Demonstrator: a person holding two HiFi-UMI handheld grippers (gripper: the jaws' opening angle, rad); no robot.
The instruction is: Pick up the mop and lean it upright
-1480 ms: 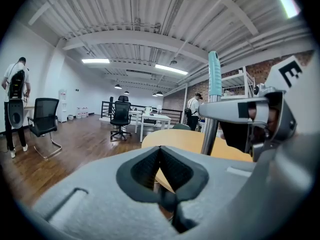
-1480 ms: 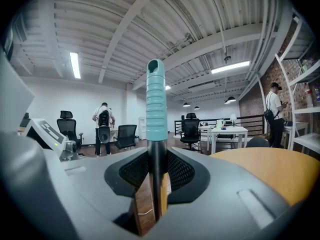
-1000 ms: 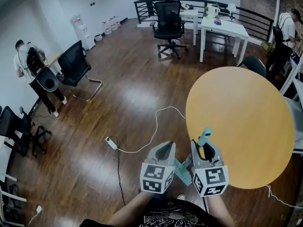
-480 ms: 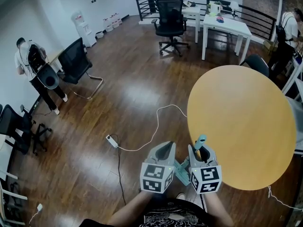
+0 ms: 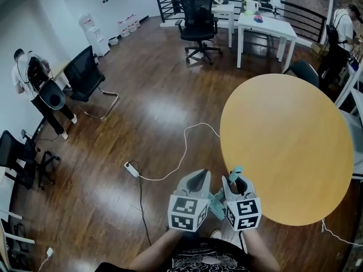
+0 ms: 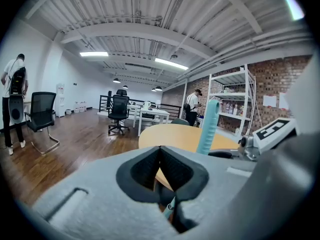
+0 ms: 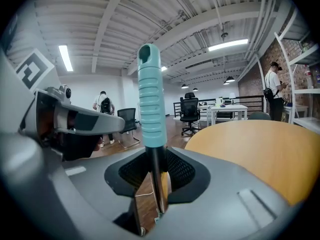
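The mop's teal ribbed handle grip [image 7: 150,99] stands upright out of my right gripper [image 7: 156,184]. That gripper is shut on the dark metal pole just under the grip. In the head view the right gripper [image 5: 237,183] is close to my body at the near edge of the round table, with the teal grip [image 5: 236,171] poking out above it. A teal part of the mop [image 5: 216,202] shows low between the two grippers. My left gripper [image 5: 197,178] is just to the left, its jaws shut with nothing in them; its own view shows the pads [image 6: 150,166] meeting and the teal grip [image 6: 208,126] to the right.
A round yellow table [image 5: 286,140] fills the right side. A white cable with a power strip [image 5: 132,170] lies on the wooden floor ahead. Black chairs [image 5: 86,75] and a person [image 5: 34,84] are at the left. An office chair [image 5: 197,21] and white desks [image 5: 266,27] stand far back.
The right gripper has shifted left toward the left gripper with the mop handle in it, and less of the teal grip shows above it. The left gripper has stayed put.
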